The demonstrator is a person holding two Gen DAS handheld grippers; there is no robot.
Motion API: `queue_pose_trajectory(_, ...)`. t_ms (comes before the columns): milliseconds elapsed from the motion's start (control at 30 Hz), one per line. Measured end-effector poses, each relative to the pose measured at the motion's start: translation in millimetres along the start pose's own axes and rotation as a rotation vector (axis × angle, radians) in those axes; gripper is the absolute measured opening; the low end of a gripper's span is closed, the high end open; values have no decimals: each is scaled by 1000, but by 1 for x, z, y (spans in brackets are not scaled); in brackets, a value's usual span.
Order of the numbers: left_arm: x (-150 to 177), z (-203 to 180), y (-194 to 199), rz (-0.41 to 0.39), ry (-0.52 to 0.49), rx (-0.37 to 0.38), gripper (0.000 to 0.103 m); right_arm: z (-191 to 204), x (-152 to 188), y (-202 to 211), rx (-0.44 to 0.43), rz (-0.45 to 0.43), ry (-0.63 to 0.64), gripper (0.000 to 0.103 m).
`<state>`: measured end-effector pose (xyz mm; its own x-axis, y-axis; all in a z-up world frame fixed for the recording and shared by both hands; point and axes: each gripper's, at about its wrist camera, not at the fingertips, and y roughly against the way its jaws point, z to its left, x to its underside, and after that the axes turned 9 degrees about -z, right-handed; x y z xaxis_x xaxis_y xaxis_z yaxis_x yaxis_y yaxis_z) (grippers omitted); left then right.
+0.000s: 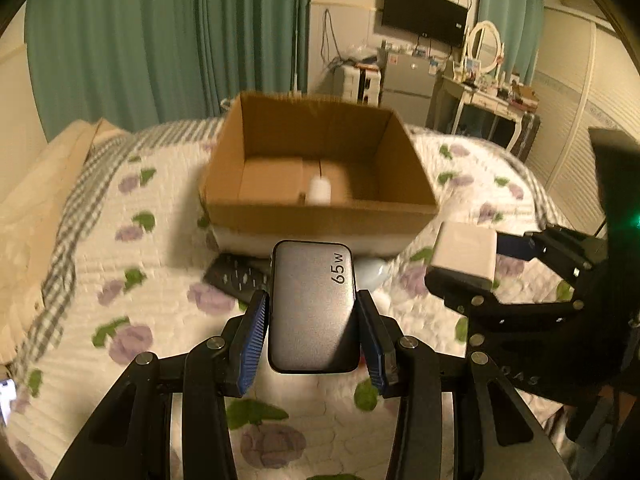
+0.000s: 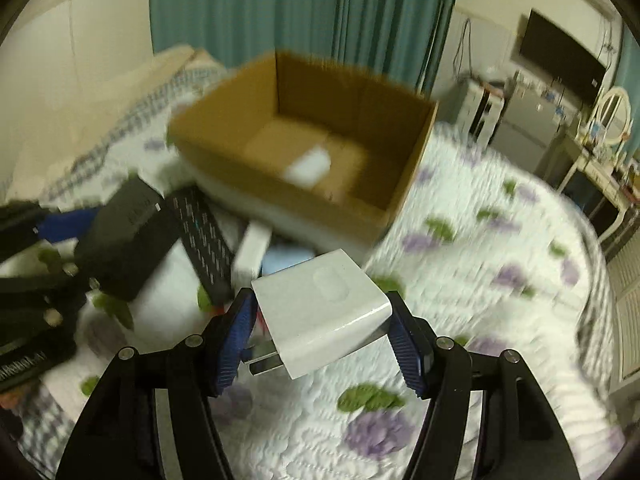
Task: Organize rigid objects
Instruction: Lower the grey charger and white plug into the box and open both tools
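Note:
My left gripper is shut on a grey charger marked 65W, held above the flowered quilt just in front of the open cardboard box. In the right wrist view this charger looks dark, in the left gripper at the left. My right gripper is shut on a white plug-in charger with metal prongs showing at its near end. The left wrist view shows the same white charger to the right of the box, in the right gripper. A small white object lies inside the box.
A black remote, a white flat item and a light blue item lie on the quilt against the box's near side. A pillow is at the left. Green curtains, a desk and a wall screen stand behind the bed.

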<state>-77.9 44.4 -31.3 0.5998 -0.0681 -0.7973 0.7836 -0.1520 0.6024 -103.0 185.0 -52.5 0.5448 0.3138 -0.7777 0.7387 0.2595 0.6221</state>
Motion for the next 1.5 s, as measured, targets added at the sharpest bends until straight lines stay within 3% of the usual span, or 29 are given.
queue_pose_trajectory(267, -63, 1, 1, -89, -15, 5, 44, -27, -67, 18, 31, -126, 10, 64)
queue_pose_trajectory(500, -104, 15, -57, -90, 3, -2, 44, -54, -110, -10, 36, -178, -24, 64)
queue_pose_trajectory(767, -96, 23, -135, 19, -19, -42, 44, -68, -107, -63, 8, -155, -75, 64)
queue_pose_trajectory(933, -82, 23, -159, 52, -41, -65, 44, -70, -102, -85, -2, -137, -87, 64)
queue_pose_trajectory(1133, -70, 18, -172, 62, -95, -81, 45, -69, -97, -98, -4, -123, -96, 64)
queue_pose_trajectory(1200, -70, 14, -167, 17, -130, -82, 46, -69, -96, -100, -1, -120, -99, 64)
queue_pose_trajectory(1300, -73, 7, -155, -9, -191, -86, 60, -71, -96, -96, 7, -125, -111, 64)
queue_pose_trajectory(1500, -79, 15, -136, -30, -140, -93, 63, -70, -98, -94, 13, -130, -122, 64)
